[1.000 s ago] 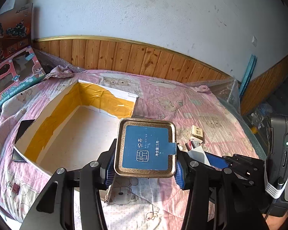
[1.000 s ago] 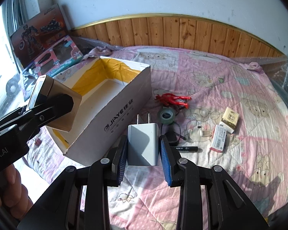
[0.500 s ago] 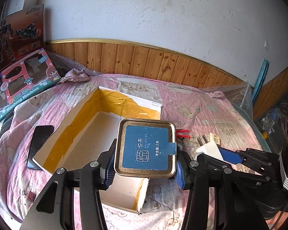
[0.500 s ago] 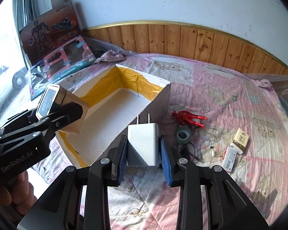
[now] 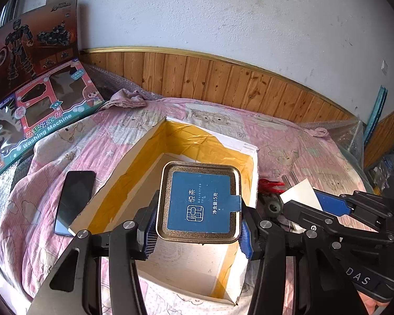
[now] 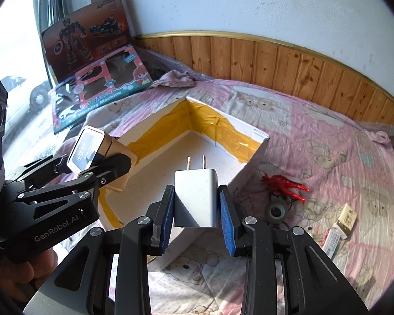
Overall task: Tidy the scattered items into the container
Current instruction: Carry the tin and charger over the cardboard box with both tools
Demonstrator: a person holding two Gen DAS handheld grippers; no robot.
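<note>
Claws (image 5: 198, 229) (image 6: 197, 216) level above box (image 6: 260, 135), gripping tin (image 5: 201, 202), charger (image 6: 195, 199).

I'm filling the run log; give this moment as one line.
left gripper: shut on tea tin | right gripper: shut on charger | both over box

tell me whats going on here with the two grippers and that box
A person is tidying loose items off a bed into an open white box, a gripper in each hand. The left gripper is shut on a square tea tin, the right gripper on a white charger plug; both hang over the box, nothing released yet. A red clip, a tape roll and small packets lie on the quilt, a phone beside the box.
</note>
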